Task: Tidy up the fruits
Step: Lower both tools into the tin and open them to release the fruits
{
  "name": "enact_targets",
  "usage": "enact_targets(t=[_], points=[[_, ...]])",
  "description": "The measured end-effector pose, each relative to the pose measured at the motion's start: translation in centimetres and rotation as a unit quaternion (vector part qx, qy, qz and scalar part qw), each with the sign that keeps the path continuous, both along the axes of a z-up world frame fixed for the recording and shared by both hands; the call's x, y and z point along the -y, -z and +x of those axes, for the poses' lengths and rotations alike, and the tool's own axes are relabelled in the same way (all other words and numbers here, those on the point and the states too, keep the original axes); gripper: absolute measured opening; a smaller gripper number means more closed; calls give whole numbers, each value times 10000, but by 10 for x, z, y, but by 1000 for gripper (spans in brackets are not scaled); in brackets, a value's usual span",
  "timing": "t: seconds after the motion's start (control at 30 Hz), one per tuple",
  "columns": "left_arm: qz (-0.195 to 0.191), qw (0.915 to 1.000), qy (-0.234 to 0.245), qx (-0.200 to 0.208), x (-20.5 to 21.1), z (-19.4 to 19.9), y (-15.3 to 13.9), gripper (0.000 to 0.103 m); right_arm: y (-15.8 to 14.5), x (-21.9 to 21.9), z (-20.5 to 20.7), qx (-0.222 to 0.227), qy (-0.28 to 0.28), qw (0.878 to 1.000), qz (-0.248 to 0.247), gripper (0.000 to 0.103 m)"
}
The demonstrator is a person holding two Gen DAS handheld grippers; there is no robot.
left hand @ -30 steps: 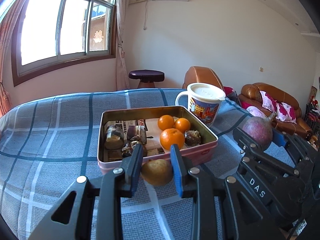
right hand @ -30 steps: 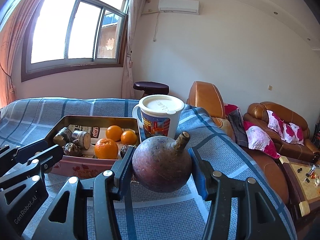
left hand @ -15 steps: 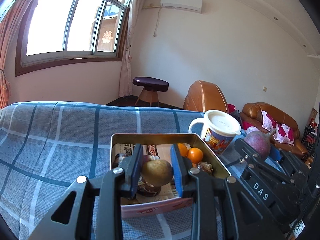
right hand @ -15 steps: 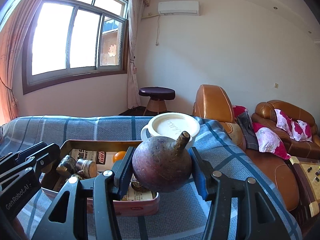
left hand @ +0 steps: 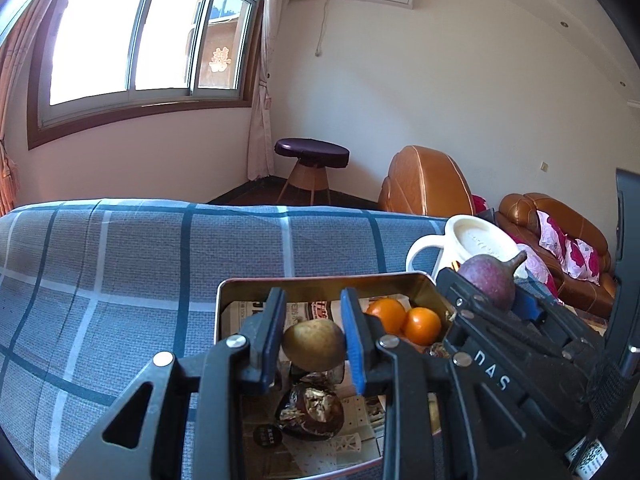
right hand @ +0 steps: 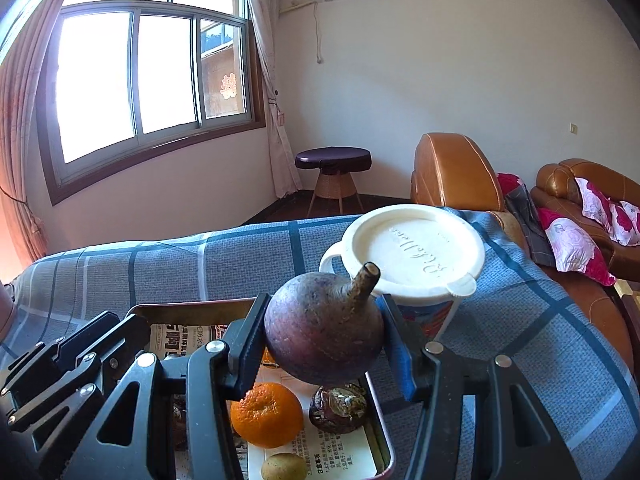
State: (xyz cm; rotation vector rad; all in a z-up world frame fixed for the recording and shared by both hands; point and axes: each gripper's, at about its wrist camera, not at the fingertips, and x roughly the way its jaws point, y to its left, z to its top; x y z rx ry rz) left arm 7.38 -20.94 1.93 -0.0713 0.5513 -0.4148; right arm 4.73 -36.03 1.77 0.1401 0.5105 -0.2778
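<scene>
1. The desk (left hand: 120,264) was covered in a blue-grey plaid cloth, with a window, a stool and brown leather sofas behind it.
2. A shallow metal tin (left hand: 320,280), lined with printed paper, sat on the cloth; both claws were over it.
3. A white lidded mug (right hand: 416,248) with a printed side stood just beside the tin's far right corner.
4. The right claw (right hand: 324,344) pinched a round purple fruit (right hand: 320,336) with a stubby stem, its two fingers pressed on opposite sides (the stem pointed up and away, toward the mug). The fruit hung above the tin's right end.
5. The left claw (left hand: 314,344) was clamped on a small yellow-brown fruit (left hand: 314,344), held in the air over the middle of the tin.
6. A large orange (right hand: 266,416) lay in the tin, under the right claw.
7. Two smaller oranges (left hand: 404,320) lay touching each other near the tin's far right corner.
8. Dark, wrinkled, foil-flecked items (left hand: 310,412) lay on the paper, one below the left claw and one just beside the large orange.
9. Another small yellow-brown fruit (right hand: 284,466) already lay at the tin's near edge.
</scene>
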Motion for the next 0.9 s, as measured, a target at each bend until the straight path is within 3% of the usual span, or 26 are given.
enact_targets(t=[0.2,0.77,0.9], points=[[141,9999,12,-5,7,6,6,30,9,4,13,-194,-144,9996,164,55],[333,9974,-299,-562,2,22,21,29,23,-18,37,-724,-467,9962,-124,55],[530,9968,-355,-473,3,22,20,29,25,-21,40,-823,-535,9950,-180,55]])
